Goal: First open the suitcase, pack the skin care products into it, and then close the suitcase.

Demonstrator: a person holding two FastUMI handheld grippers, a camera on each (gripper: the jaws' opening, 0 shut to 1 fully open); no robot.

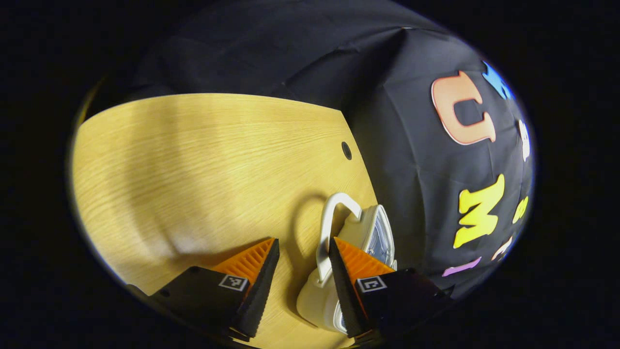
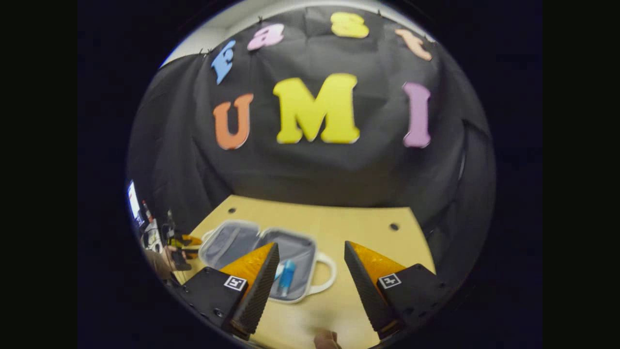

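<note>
Two open grippers, one suitcase lying flat and unzipped on the wooden table [image 2: 368, 228].

Ahead of the right gripper [image 2: 310, 286], the suitcase [image 2: 264, 252] lies opened in two halves, a blue skin care bottle [image 2: 286, 277] in the nearer half beside that gripper's left finger; its jaws are spread wide and hold nothing. The left gripper [image 1: 302, 278] is likewise spread and empty; the suitcase's handle [image 1: 327, 232] stands between its fingers, close against the right one, though contact cannot be told. The risk as I judge it: closing from the handle side could drag the case across the table rather than fold it, or the loose bottle could roll to the seam and jam the lid.
</note>
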